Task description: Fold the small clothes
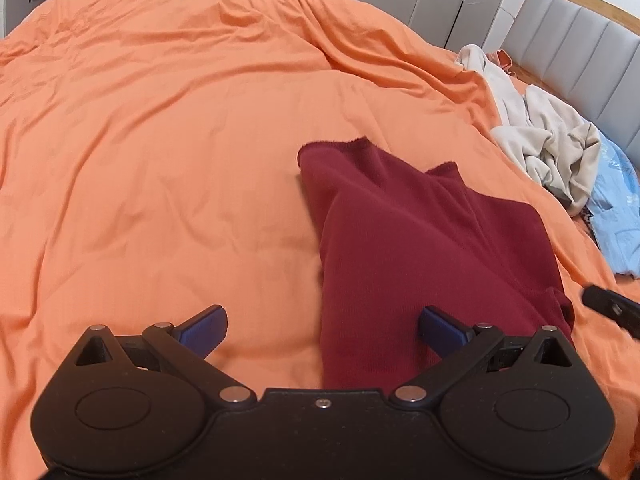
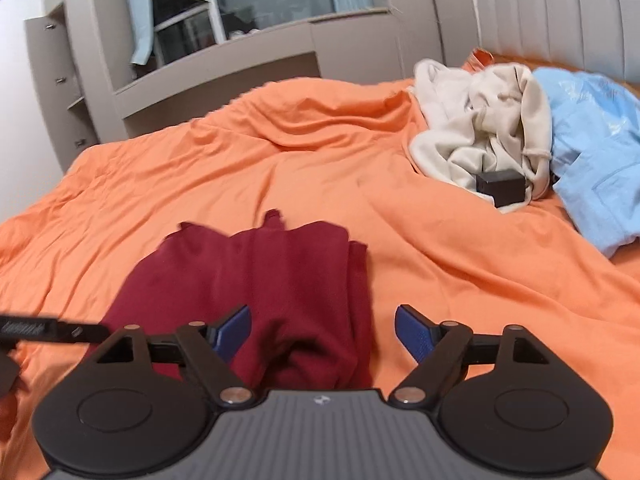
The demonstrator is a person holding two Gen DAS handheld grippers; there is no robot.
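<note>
Both claws tilt down over the orange bed [image 1: 160,120]. The left claw [image 1: 323,330] is spread wide, pinching nothing. The right claw [image 2: 323,330] is spread too. The dark red cloth [image 1: 420,248] lies between them, its long side stretching away.

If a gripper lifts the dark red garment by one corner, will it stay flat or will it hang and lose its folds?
The red garment would probably hang limp: it already drapes in soft creases over the orange sheet. Its folded layers lie loosely, so they would likely slide apart. The knit looks thin, so it is probably light, and pushing it would likely bunch it up.
</note>
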